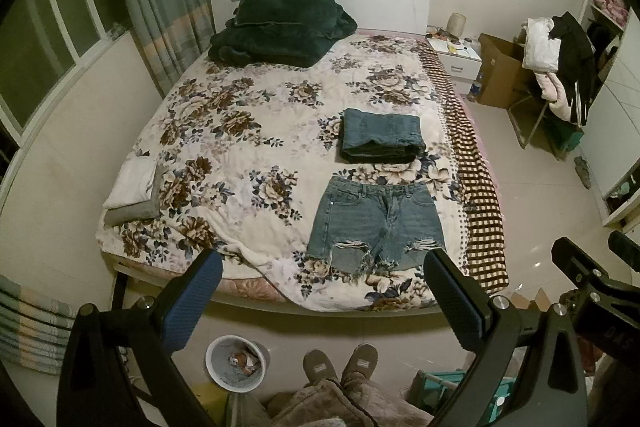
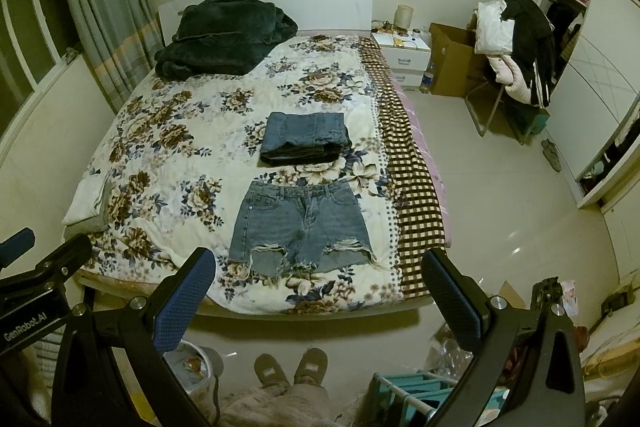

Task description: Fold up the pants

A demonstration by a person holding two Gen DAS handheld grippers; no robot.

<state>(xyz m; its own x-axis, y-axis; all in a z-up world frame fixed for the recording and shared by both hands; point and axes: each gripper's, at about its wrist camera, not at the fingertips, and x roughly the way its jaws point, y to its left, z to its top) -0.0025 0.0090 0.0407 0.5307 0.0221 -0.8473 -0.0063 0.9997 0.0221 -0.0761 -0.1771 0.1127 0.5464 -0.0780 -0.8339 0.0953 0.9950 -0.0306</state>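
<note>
A pair of ripped denim shorts lies flat near the foot of the bed, waistband away from me; it also shows in the right wrist view. Just beyond it sits a folded stack of jeans. My left gripper is open and empty, held above the bed's foot edge, short of the shorts. My right gripper is open and empty, held likewise above the foot edge. Each gripper's body shows at the side of the other's view.
The bed has a floral blanket with a checked strip along its right side. Dark green bedding lies at the headboard. Folded white and grey cloths lie at the left edge. A bin and my slippers are on the floor.
</note>
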